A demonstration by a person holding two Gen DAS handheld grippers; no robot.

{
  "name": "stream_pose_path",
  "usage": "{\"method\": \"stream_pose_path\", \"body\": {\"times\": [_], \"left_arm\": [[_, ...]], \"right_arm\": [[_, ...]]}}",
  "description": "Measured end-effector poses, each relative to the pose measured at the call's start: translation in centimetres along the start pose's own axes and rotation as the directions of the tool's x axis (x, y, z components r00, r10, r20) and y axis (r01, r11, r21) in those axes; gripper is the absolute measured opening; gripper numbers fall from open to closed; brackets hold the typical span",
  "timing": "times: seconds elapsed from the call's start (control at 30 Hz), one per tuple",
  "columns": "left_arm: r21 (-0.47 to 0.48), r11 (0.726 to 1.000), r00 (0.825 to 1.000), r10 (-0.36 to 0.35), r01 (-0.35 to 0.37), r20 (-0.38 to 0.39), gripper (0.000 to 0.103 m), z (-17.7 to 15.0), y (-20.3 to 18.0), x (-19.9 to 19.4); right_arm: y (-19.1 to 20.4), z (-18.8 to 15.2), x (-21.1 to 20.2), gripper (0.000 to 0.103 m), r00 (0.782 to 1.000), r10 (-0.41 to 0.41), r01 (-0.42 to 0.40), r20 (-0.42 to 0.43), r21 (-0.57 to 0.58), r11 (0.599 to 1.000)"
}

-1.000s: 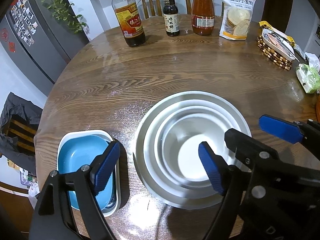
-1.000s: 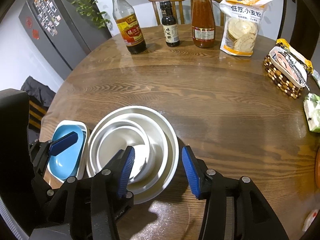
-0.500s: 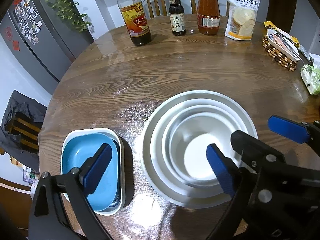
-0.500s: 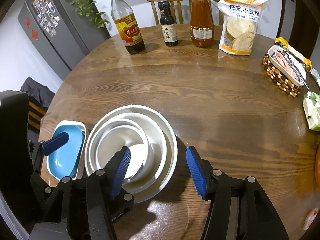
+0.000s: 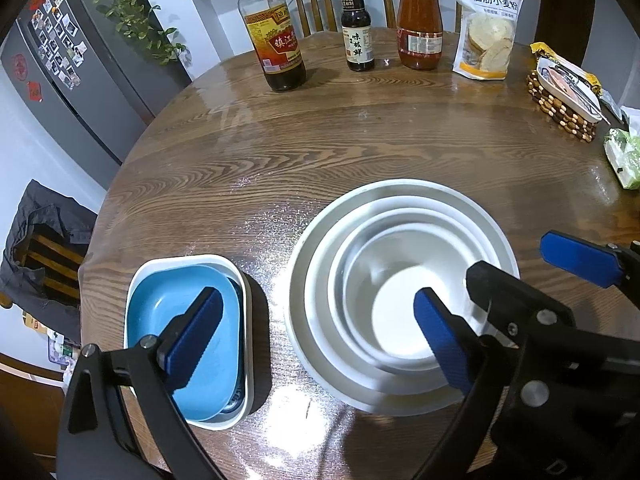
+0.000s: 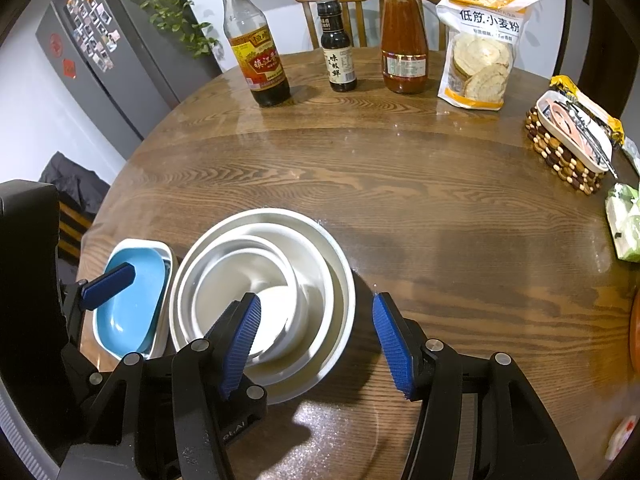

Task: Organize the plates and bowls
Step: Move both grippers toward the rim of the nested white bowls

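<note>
A stack of round white bowls and plates (image 5: 400,280) sits nested on the round wooden table (image 5: 320,152). Left of it a blue rectangular dish (image 5: 180,344) lies inside a white rectangular dish (image 5: 240,280). My left gripper (image 5: 316,340) is open and empty, raised over the gap between the two stacks. My right gripper (image 6: 316,344) is open and empty above the right rim of the round stack (image 6: 260,292). The blue dish also shows in the right wrist view (image 6: 132,304).
At the table's far side stand a vinegar bottle (image 5: 276,36), a small dark sauce bottle (image 5: 357,32), a red sauce jar (image 5: 419,20) and a flour bag (image 5: 488,28). A beaded mat with a dish (image 5: 564,92) and a green packet (image 5: 624,156) lie at the right edge.
Both grippers have drawn back and up from the stacks, so the dishes look smaller and farther away. The dishes have not moved.
</note>
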State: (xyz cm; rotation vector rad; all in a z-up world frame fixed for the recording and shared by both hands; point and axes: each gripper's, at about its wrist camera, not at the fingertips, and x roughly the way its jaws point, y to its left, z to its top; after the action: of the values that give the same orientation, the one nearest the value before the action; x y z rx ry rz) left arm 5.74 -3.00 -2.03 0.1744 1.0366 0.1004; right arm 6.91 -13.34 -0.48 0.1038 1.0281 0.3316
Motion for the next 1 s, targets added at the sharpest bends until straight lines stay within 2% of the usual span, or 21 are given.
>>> {"method": "stream_pose_path", "body": {"times": [0.27, 0.47, 0.67, 0.77, 0.83, 0.9, 1.0], "left_arm": [[-0.029, 1.0, 1.0, -0.013, 0.013, 0.012, 0.097, -0.1, 0.8, -0.3], [-0.068, 0.997, 0.999, -0.038, 0.04, 0.029, 0.097, 0.0, 2.0, -0.9], [-0.151, 0.98, 0.991, -0.131, 0.132, 0.014, 0.096, -0.4, 5.2, -1.0], [-0.213, 0.964, 0.986, -0.164, 0.159, -0.009, 0.088, -0.7, 7.1, -0.6], [-0.246, 0.954, 0.983, -0.182, 0.171, -0.023, 0.077, -0.8, 7.9, -0.2], [-0.27, 0.945, 0.979, -0.201, 0.183, -0.039, 0.07, -0.8, 8.3, 0.2], [-0.294, 0.933, 0.97, -0.236, 0.209, -0.06, 0.069, -1.2, 8.3, 0.7]], "right_arm": [[-0.2, -0.1, -0.3, 0.059, 1.0, 0.01, -0.01, 0.014, 0.009, 1.0], [-1.7, 0.0, -1.3, 0.059, 0.997, 0.066, -0.068, 0.044, 0.047, 0.997], [-4.3, -0.1, -1.3, 0.059, 0.991, 0.13, -0.134, 0.042, 0.138, 0.981], [-5.5, -0.5, -0.7, 0.059, 0.986, 0.166, -0.168, 0.027, 0.183, 0.969], [-5.9, -0.8, -0.2, 0.059, 0.983, 0.183, -0.181, 0.005, 0.196, 0.964], [-6.0, -1.0, 0.2, 0.059, 0.98, 0.198, -0.193, 0.001, 0.208, 0.959], [-6.2, -1.1, 0.7, 0.054, 0.977, 0.213, -0.205, -0.01, 0.218, 0.954]]}}
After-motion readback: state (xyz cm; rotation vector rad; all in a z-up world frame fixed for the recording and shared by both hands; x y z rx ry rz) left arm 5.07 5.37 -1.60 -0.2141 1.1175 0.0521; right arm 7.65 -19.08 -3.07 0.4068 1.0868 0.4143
